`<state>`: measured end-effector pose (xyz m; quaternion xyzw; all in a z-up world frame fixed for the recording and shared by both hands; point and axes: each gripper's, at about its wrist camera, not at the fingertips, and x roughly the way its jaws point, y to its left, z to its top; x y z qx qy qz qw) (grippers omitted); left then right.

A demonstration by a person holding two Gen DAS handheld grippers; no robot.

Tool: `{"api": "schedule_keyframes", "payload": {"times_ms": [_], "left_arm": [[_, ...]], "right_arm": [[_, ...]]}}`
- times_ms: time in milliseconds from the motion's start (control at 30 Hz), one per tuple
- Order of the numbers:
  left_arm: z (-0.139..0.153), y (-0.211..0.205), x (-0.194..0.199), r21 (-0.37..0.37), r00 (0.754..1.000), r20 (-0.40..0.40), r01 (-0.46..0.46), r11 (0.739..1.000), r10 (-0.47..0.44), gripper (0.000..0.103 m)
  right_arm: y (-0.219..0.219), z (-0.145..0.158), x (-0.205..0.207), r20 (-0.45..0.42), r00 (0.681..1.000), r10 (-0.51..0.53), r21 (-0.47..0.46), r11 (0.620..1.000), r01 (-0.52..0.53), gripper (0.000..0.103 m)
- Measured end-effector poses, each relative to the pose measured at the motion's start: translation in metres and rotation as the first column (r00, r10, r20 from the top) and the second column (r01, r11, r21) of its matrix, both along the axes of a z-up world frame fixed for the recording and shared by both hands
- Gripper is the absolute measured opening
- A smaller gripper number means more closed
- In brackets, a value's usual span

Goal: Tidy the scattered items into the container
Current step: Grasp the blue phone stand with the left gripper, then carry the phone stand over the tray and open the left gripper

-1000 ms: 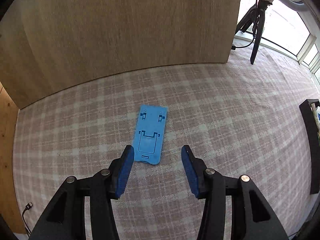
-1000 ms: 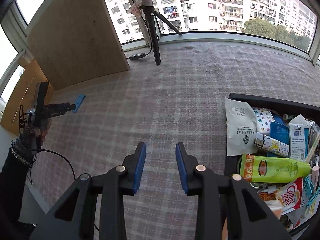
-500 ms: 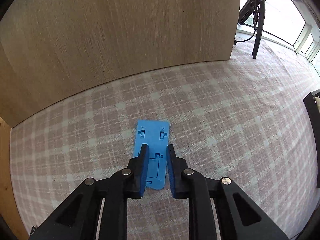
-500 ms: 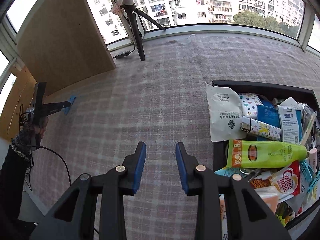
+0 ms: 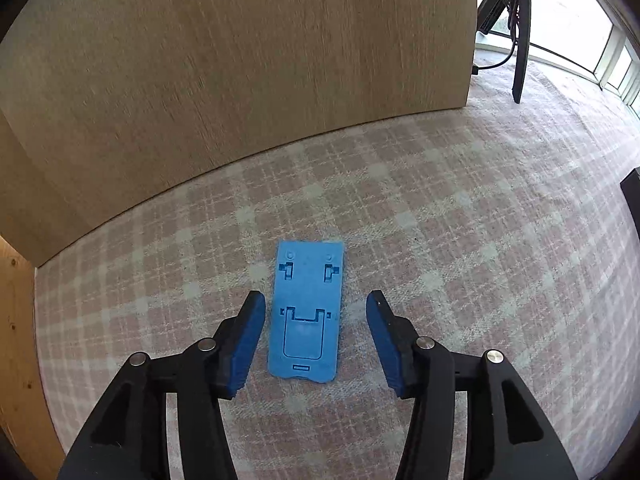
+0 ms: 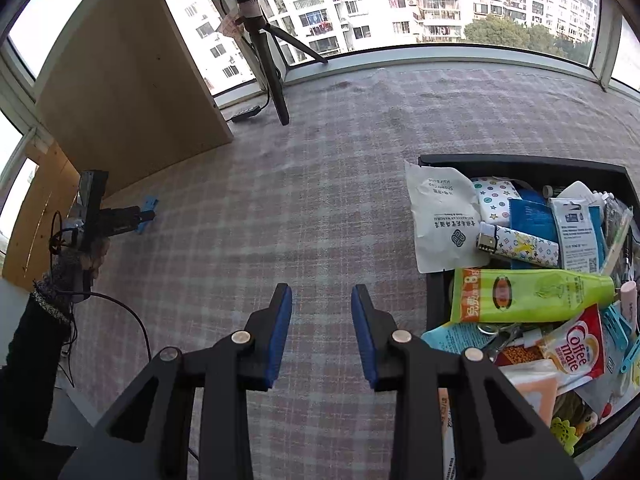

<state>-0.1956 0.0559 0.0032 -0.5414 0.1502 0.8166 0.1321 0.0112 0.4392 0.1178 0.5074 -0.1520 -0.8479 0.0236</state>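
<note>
A flat blue plastic phone stand lies on the checked cloth. My left gripper is open, its blue pads on either side of the stand's near half, not touching it. In the right wrist view the stand shows far left at the left gripper's tip. My right gripper is open and empty above the cloth, left of the black container, which is full of packets, a green tube and a lighter.
A wooden board stands upright just behind the stand. A black tripod with a cable and small remote stands at the far window. A white sachet hangs over the container's left rim.
My left gripper narrowed over the stand half a second ago and has opened wide again around it. The right gripper drifted slightly, bringing the container closer in view.
</note>
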Motion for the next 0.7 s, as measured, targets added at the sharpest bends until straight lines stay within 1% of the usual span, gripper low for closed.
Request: {"api": "schedule_keyframes", "payload": {"times_ms": [67,133,233,333,400,467,533,567,633,700], "left_arm": [[-0.001,0.000,-0.002,0.045,1.000,0.010,0.000,0.999,0.000,0.046],[0.000,-0.002,-0.004,0.089,1.000,0.015,-0.015,0.996,0.014,0.035],[0.000,-0.002,0.002,0.103,1.000,0.013,-0.016,0.995,0.015,0.034],[0.004,-0.004,0.010,0.138,0.999,0.031,-0.038,0.990,0.034,0.034],[0.011,-0.005,0.018,0.170,0.998,0.031,-0.057,0.984,0.052,0.034],[0.022,-0.001,0.030,0.189,0.998,0.016,-0.056,0.980,0.054,0.034],[0.033,0.011,0.048,0.200,0.999,0.004,-0.037,0.979,0.037,0.034],[0.040,0.015,0.050,0.202,1.000,-0.004,-0.019,0.979,0.020,0.034],[0.054,0.025,0.051,0.207,0.999,-0.025,0.031,0.978,-0.026,0.034],[0.069,0.045,0.068,0.217,0.995,-0.047,0.092,0.972,-0.083,0.034]], "right_arm": [[0.001,0.000,0.002,0.001,1.000,-0.006,0.003,1.000,0.006,0.031],[0.004,0.000,0.005,0.001,1.000,-0.015,0.004,1.000,0.015,0.031],[0.010,0.001,0.008,-0.002,0.999,-0.037,-0.004,0.999,0.037,0.031],[0.014,0.005,0.014,-0.015,0.998,-0.056,-0.010,0.998,0.055,0.031],[0.017,0.009,0.019,-0.025,0.997,-0.069,-0.011,0.998,0.069,0.030],[0.021,0.014,0.029,-0.037,0.995,-0.087,-0.016,0.996,0.087,0.031],[0.028,0.019,0.042,-0.048,0.993,-0.111,-0.017,0.994,0.111,0.031],[0.032,0.021,0.050,-0.054,0.991,-0.125,-0.012,0.992,0.125,0.031],[0.043,0.027,0.069,-0.067,0.985,-0.160,-0.003,0.987,0.160,0.031],[0.056,0.032,0.091,-0.078,0.976,-0.202,-0.003,0.979,0.202,0.030]]}}
